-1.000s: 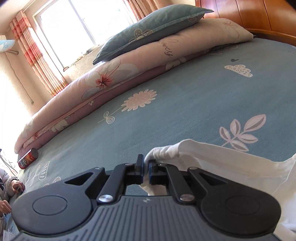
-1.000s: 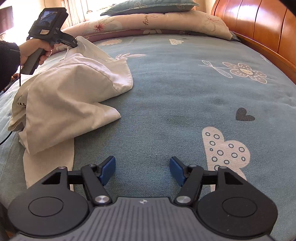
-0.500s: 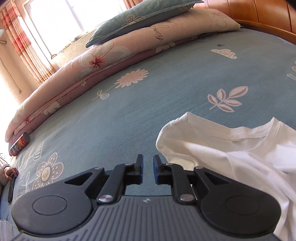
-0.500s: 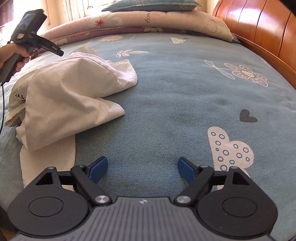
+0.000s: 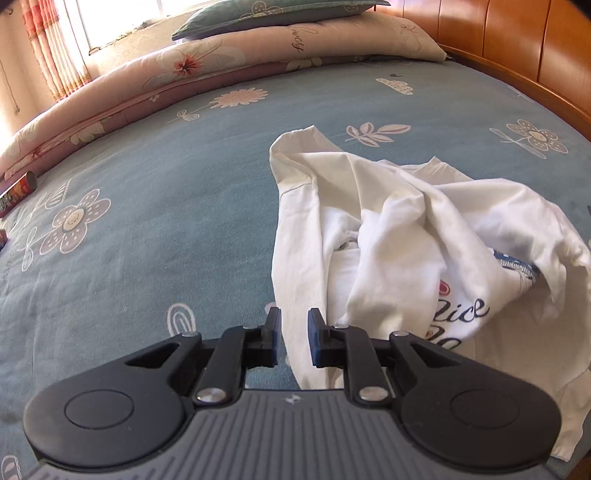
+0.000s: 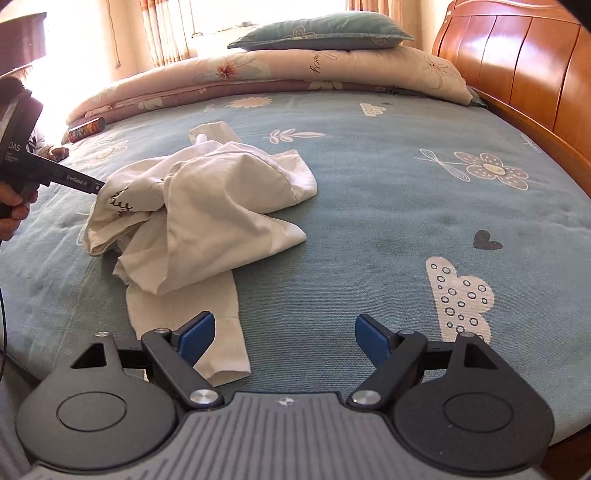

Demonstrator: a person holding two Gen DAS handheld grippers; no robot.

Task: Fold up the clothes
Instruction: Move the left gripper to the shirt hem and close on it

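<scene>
A white T-shirt [image 5: 406, 240] with dark lettering lies crumpled on the blue bedspread; it also shows in the right wrist view [image 6: 207, 206]. My left gripper [image 5: 292, 332] hovers at the shirt's near edge, its jaws a narrow gap apart and holding nothing; a strip of white cloth lies below that gap. In the right wrist view the left gripper's body [image 6: 44, 173] reaches the shirt's left side. My right gripper [image 6: 284, 336] is wide open and empty above the bedspread, with a shirt sleeve [image 6: 207, 332] beside its left finger.
The blue flowered bedspread [image 6: 406, 192] covers the bed. A folded pink quilt [image 6: 295, 70] and a teal pillow [image 6: 321, 35] lie at the far side. A wooden headboard [image 6: 517, 62] runs along the right. A red can [image 6: 86, 128] lies at the far left.
My left gripper let go of the shirt, opened a little and drew back; the shirt dropped onto the bed in a heap. My right gripper opened wider and shifted towards the shirt.
</scene>
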